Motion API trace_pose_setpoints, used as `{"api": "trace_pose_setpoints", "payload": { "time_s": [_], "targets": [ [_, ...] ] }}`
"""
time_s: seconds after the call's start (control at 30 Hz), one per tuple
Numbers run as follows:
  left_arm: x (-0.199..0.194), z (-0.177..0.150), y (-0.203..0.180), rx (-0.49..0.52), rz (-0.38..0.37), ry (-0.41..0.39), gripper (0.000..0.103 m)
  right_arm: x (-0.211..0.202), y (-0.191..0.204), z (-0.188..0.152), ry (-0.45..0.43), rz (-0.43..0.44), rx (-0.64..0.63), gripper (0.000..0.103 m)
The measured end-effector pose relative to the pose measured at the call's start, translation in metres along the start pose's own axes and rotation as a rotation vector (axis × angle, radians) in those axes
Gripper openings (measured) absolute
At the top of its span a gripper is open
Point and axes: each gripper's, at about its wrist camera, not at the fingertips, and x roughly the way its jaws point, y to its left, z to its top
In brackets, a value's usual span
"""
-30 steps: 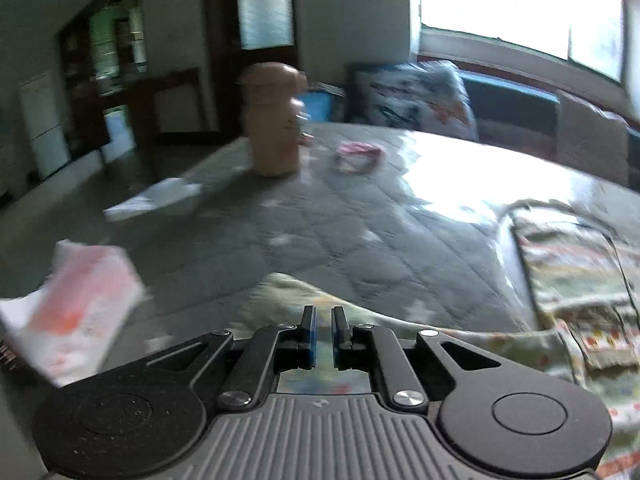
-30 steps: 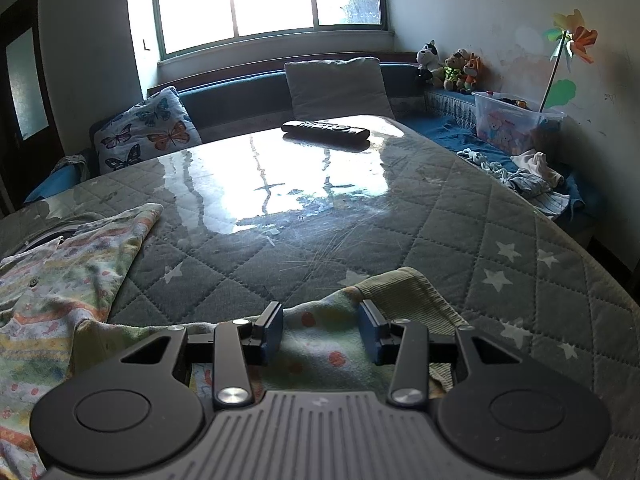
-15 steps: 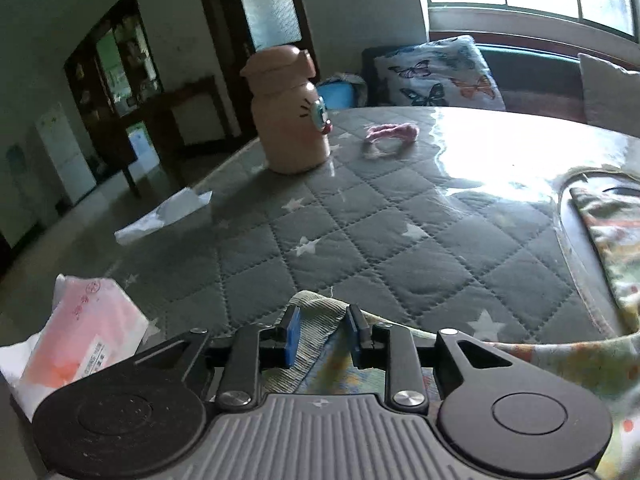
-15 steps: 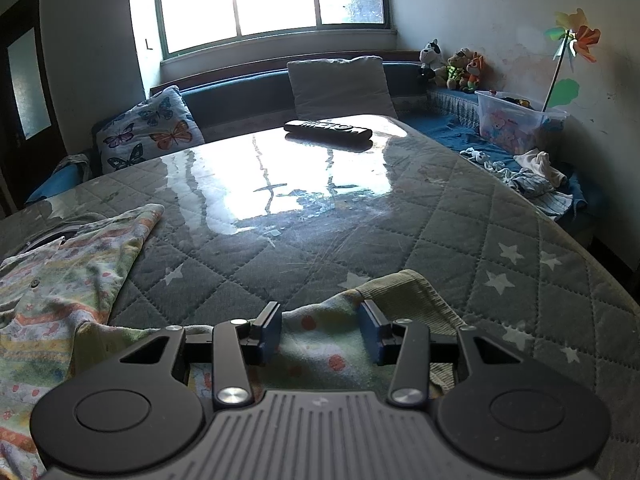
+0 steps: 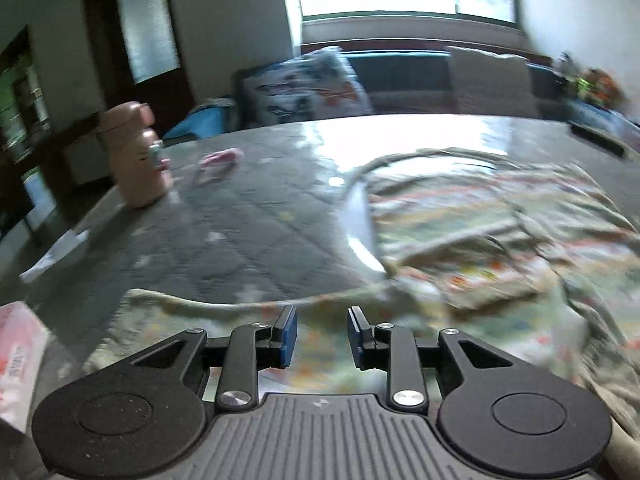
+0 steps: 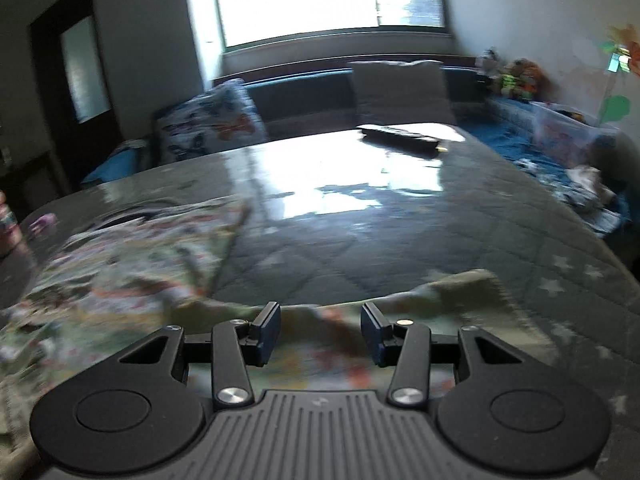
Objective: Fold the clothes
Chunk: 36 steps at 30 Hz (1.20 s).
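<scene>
Garment spread flat on quilted table, near hem under both claws | left claw agape, empty | right claw agape, empty | risk: pinching one layer only, or dragging cloth toward pink bottle

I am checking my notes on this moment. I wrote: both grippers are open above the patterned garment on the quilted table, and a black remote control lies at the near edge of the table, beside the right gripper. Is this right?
Not fully. The remote control lies at the far end of the table, toward the window, as the right wrist view shows. The rest holds: the left gripper and right gripper are open above the garment.
</scene>
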Motion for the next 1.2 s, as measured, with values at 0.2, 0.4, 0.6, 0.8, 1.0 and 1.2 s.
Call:
{"api": "trace_pose_setpoints", "payload": {
  "time_s": [0.2,0.4,0.6,0.8,1.0,1.2],
  "targets": [
    [-0.008,-0.019,-0.019,0.059,-0.021,-0.007,0.032,-0.004,0.035,-0.009,0.02,0.094,-0.103,0.048],
    [-0.017,-0.034,-0.025,0.126,-0.008,-0.023,0.033,-0.005,0.057,-0.024,0.064,0.128,-0.17,0.048],
    [-0.027,-0.014,-0.032,0.123,-0.071,-0.063,0.033,-0.007,0.071,-0.02,0.077,0.161,-0.239,0.048],
    [-0.016,0.008,-0.069,0.148,-0.225,-0.081,0.033,0.013,0.099,0.005,0.049,0.229,-0.272,0.047],
    [-0.006,-0.002,-0.096,0.239,-0.32,-0.037,0.022,0.023,0.134,0.005,0.086,0.334,-0.35,0.046],
    [-0.008,-0.01,-0.097,0.251,-0.368,-0.039,0.018,0.015,0.152,-0.011,0.124,0.4,-0.399,0.045]
  ]
}}
